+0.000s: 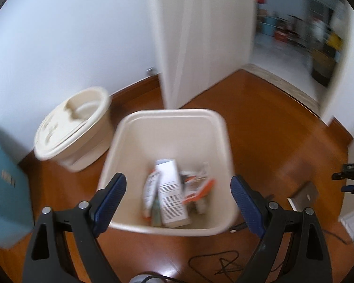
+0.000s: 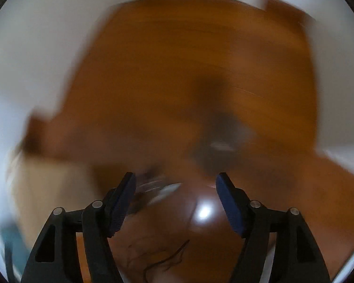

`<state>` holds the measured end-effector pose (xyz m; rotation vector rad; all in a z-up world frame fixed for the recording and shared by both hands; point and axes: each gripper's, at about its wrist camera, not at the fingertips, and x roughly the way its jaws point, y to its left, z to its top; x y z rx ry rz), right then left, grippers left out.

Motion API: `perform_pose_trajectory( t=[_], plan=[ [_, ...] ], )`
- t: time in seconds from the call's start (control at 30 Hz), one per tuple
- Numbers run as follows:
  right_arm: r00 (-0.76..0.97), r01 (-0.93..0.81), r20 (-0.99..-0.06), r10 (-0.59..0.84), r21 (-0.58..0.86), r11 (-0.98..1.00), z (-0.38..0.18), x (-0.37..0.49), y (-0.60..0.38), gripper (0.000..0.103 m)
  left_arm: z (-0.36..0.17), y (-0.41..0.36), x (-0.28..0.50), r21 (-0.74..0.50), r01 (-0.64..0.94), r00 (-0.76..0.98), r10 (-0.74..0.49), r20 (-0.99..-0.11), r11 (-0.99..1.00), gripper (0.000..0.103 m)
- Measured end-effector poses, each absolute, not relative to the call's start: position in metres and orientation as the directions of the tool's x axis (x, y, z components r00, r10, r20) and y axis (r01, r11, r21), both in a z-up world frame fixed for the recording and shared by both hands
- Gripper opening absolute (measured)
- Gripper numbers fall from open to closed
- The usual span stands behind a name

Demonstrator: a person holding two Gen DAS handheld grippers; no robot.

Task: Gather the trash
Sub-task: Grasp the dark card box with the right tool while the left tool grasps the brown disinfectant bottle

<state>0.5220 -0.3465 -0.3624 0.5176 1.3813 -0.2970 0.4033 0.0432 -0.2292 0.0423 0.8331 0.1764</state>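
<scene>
The left hand-held gripper [image 1: 178,194] hangs spread and empty over the cream bin [image 1: 220,127] on the floor [image 1: 259,122], trash [image 1: 171,195] already inside, likely dropped, while the right hand-held gripper [image 2: 175,193], also spread, sweeps blurred floor.

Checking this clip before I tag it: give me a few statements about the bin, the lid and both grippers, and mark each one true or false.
1. The cream bin already holds trash, including a white carton. True.
2. The bin's lid is on the bin. False: the lid sits apart, on the wooden floor by the wall.
3. The left gripper is open with nothing between its fingers. True.
4. The right gripper is shut on a carton. False: its jaws stand apart, empty.
5. The right wrist view is sharp. False: it is heavily motion-blurred.
</scene>
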Motion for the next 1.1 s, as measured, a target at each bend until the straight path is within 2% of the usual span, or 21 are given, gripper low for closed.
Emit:
perform_pose_trajectory(
  t=[0.1, 0.2, 0.3, 0.43, 0.63, 0.7, 0.8, 0.87, 1.0, 1.1],
  plan=[
    [0.144, 0.637, -0.988, 0.061, 0.140, 0.758, -0.414, 0.513, -0.396, 0.074, -0.238, 0.011, 0.406, 0.145, -0.079, 0.675, 0.160, -0.720, 0.986, 0.091],
    [0.151, 0.716, -0.982, 0.112, 0.186, 0.673, -0.454, 0.518, -0.406, 0.079, -0.250, -0.012, 0.409, 0.170, -0.037, 0.677, 0.150, -0.720, 0.985, 0.091],
    [0.171, 0.728, -0.975, 0.138, 0.220, 0.649, -0.479, 0.530, -0.400, 0.088, -0.265, -0.027, 0.414, 0.181, -0.007, 0.668, 0.139, -0.731, 0.984, 0.091],
    [0.170, 0.749, -0.976, 0.136, 0.218, 0.626, -0.509, 0.545, -0.391, 0.091, -0.281, -0.036, 0.418, 0.187, 0.009, 0.659, 0.135, -0.740, 0.982, 0.091],
    [0.108, 0.803, -0.993, 0.045, 0.114, 0.585, -0.539, 0.551, -0.395, 0.093, -0.297, -0.045, 0.425, 0.187, 0.027, 0.655, 0.124, -0.746, 0.982, 0.091],
    [0.119, 0.810, -0.990, 0.074, 0.140, 0.570, -0.554, 0.557, -0.394, 0.093, -0.300, -0.051, 0.426, 0.197, 0.043, 0.659, 0.120, -0.742, 0.979, 0.091],
    [0.106, 0.787, -0.990, 0.092, 0.140, 0.601, -0.572, 0.567, -0.392, 0.093, -0.306, -0.059, 0.430, 0.211, 0.083, 0.658, 0.106, -0.745, 0.974, 0.091],
    [0.114, 0.766, -0.989, 0.096, 0.149, 0.625, -0.575, 0.571, -0.391, 0.080, -0.311, -0.065, 0.436, 0.208, 0.120, 0.645, 0.083, -0.760, 0.971, 0.091],
    [0.145, 0.681, -0.974, 0.173, 0.225, 0.697, -0.571, 0.576, -0.395, 0.078, -0.336, -0.089, 0.461, 0.201, 0.274, 0.537, 0.023, -0.843, 0.941, 0.091],
    [0.180, 0.582, -0.958, 0.226, 0.288, 0.761, -0.545, 0.574, -0.410, 0.078, -0.365, -0.116, 0.476, 0.237, 0.436, 0.453, 0.016, -0.892, 0.868, 0.091]
  ],
)
